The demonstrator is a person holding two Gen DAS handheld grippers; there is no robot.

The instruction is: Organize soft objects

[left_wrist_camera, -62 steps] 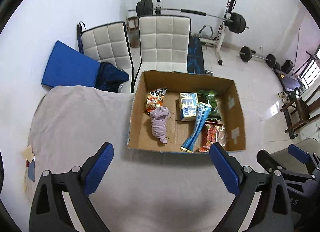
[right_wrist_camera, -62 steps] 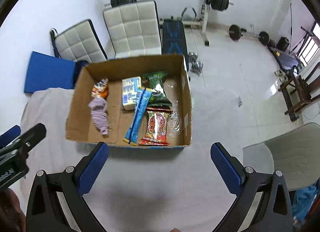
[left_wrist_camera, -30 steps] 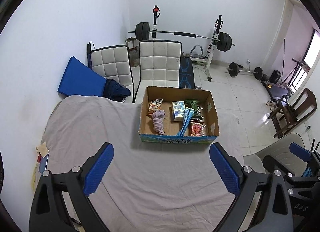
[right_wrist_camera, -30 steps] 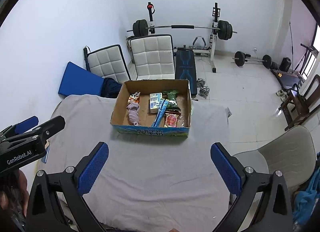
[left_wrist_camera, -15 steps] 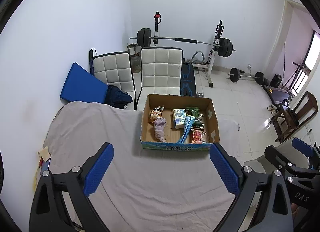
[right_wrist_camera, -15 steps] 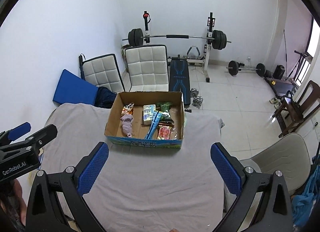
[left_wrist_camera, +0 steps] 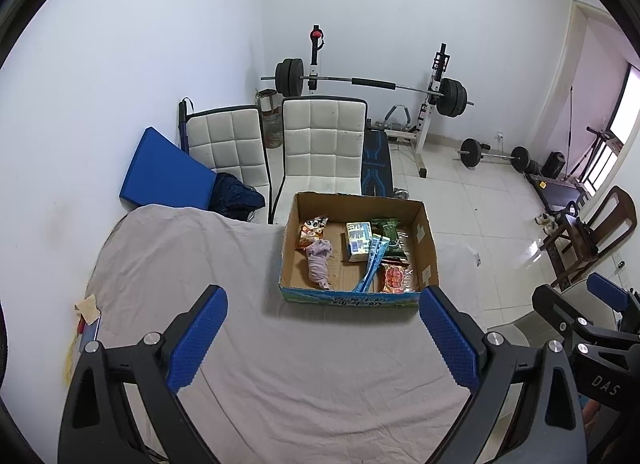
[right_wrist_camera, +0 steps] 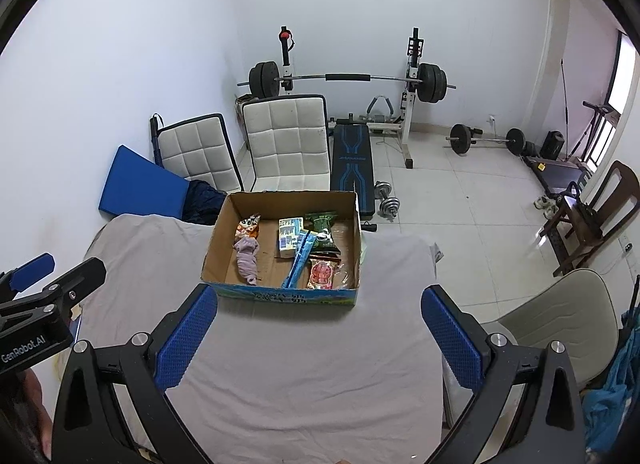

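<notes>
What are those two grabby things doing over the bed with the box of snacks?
A person holds both. The left gripper and right gripper are open and empty, hovering above the grey sheet, well short of the cardboard box. Inside the box lie a purple cloth, snack packets and a long blue pack. Nothing is being touched at this moment.

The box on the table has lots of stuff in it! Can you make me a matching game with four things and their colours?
Things:
1. rolled cloth
2. long thin packet
3. snack bag at the near right of the cardboard box
4. snack bag at the far right

Colours:
A. green
B. red
C. pale purple
D. light blue

Pairs: 1-C, 2-D, 3-B, 4-A
</notes>
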